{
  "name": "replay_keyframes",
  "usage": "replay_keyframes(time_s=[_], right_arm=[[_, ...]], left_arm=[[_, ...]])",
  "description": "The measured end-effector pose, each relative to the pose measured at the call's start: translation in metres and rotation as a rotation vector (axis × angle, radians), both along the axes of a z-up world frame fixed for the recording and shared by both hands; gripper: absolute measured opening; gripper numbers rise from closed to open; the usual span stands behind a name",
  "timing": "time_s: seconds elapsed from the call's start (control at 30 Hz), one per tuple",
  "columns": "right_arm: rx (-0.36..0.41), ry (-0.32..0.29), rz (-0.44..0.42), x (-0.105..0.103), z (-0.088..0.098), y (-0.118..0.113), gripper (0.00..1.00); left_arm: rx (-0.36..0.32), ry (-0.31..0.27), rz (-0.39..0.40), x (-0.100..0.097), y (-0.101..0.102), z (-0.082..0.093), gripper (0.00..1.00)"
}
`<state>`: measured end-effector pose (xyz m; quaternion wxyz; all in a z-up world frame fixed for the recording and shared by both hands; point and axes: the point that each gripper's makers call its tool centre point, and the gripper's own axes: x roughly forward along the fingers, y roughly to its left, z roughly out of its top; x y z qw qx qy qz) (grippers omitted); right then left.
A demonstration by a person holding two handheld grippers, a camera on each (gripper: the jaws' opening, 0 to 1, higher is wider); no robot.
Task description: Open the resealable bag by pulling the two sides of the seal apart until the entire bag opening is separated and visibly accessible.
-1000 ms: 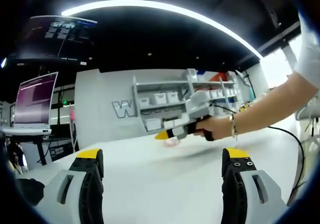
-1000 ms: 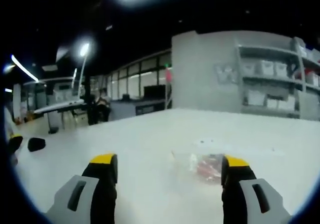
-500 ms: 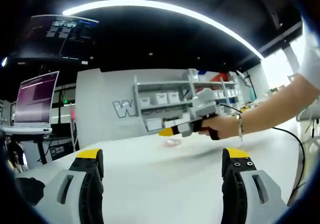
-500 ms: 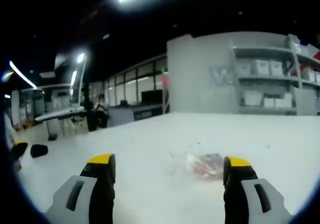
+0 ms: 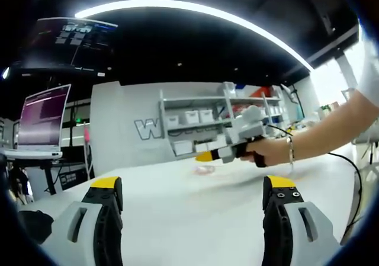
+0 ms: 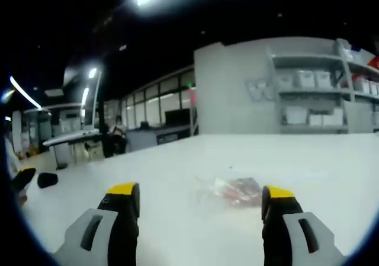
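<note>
A small clear resealable bag (image 6: 232, 189) with reddish contents lies flat on the white table (image 6: 177, 159), blurred. My right gripper (image 6: 200, 192) hovers just short of the bag, open, with nothing between its yellow-tipped fingers. In the left gripper view the same bag (image 5: 205, 169) is a small far-off patch on the table (image 5: 189, 212). The right gripper (image 5: 208, 156), held by a hand, hangs a little above the bag there. My left gripper (image 5: 192, 184) stays low over the near part of the table, well back from the bag, open and holding nothing.
A grey partition with shelves of white bins (image 5: 189, 121) stands behind the table. A laptop screen (image 5: 41, 121) sits on a stand at the left. A dark object (image 5: 32, 226) lies near the left jaw. A cable (image 5: 349, 165) trails from the right gripper. Desks and people (image 6: 118, 130) are far off.
In the left gripper view the right gripper has drifted slightly right and up above the bag. In the right gripper view the bag now sits more between the jaws. The left gripper is still.
</note>
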<state>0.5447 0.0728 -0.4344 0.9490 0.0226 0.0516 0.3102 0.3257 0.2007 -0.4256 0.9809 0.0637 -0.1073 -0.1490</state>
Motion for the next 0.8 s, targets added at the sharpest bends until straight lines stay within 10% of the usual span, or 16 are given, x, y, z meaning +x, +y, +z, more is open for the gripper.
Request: replay_keyframes(time_s=[0.8], right_arm=[[0.04,-0.042,-0.038,-0.005,0.016,-0.027,0.86]], left_arm=[[-0.018,-0.003,-0.004,0.003,0.002,0.001,0.97]])
